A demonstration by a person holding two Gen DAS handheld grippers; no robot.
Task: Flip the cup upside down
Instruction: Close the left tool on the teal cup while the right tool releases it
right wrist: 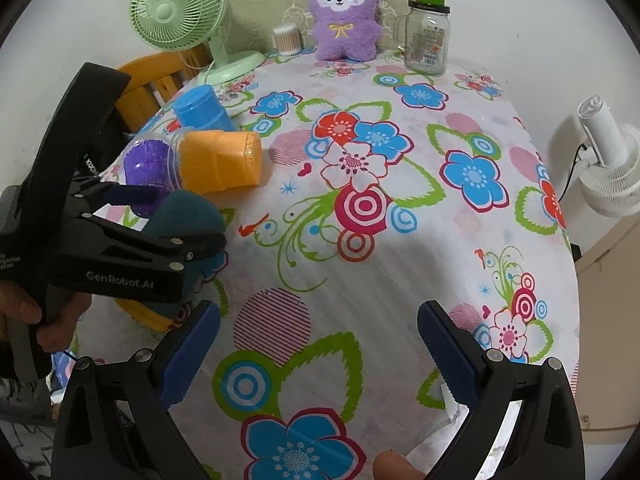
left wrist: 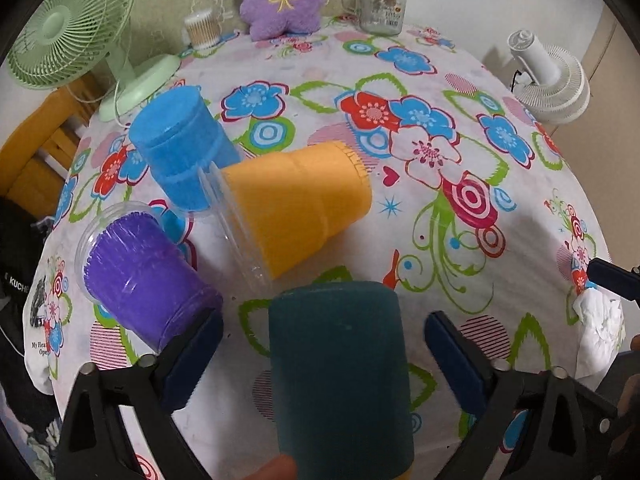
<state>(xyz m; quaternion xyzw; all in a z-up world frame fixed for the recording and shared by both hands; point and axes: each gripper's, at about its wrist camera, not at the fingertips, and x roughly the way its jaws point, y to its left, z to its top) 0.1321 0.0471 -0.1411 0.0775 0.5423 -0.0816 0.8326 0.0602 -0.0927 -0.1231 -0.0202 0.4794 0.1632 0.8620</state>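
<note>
Around my workspace I see a flowered cloth covering the tabletop. Along the far edge stand a green fan, a tub of cotton swabs, a purple plush toy and a glass jar. A white fan sits off the right side.

Four cups crowd the left part. The blue cup stands bottom-up at the back. The orange cup lies on its side just in front of it, its clear rim toward the left and its base pointing right. The purple cup lies tilted at the left, mouth up and to the left, its base touching my left gripper's near finger. The dark teal cup, closest to me, sits between the fingers of the left gripper, with the orange cup directly beyond it.

The left jaws stand apart on either side of the teal cup; I see a gap on the right side, and on the left I cannot tell whether the pad touches. From the right wrist view, that gripper reaches in from the left, held level, with the hand wrapped around its handle.

My right gripper hovers over bare cloth at the near edge, well apart from the cups, jaws wide apart and holding nothing. A crumpled white tissue lies at the right edge.
</note>
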